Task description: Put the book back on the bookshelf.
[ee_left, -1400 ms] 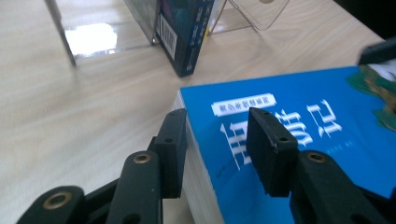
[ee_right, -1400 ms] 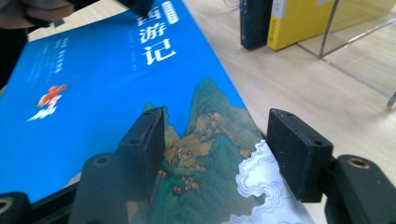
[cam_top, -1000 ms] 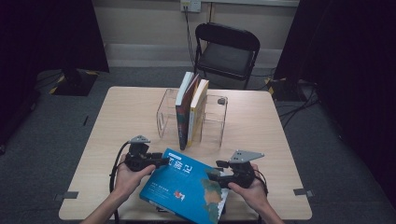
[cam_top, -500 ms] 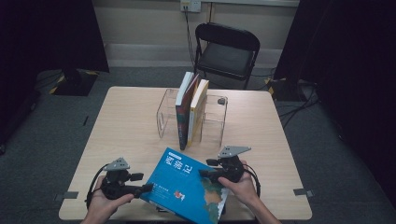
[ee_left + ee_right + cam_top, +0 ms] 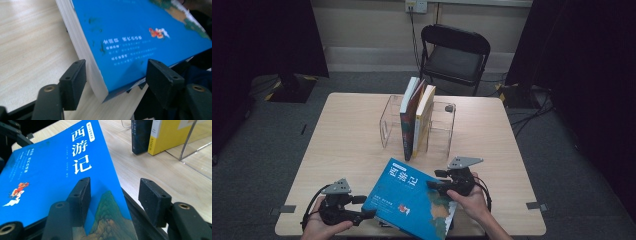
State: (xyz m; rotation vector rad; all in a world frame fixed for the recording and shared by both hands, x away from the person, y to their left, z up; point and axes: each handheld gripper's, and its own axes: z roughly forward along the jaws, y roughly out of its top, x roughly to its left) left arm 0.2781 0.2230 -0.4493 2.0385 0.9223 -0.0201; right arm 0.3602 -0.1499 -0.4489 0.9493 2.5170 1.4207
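Half-open left gripper (image 5: 115, 72) astride blue book (image 5: 140, 32)

One blue book (image 5: 412, 202) flat on bench (image 5: 347, 145); three books (image 5: 416, 117) upright (in one clear stand (image 5: 387, 122)); one chair (image 5: 454, 55); two tongs.

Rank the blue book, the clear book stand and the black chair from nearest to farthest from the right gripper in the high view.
From the right gripper:
1. Blue book, against it, table's near edge.
2. Clear book stand, mid-table.
3. Black chair, beyond the table's far edge.
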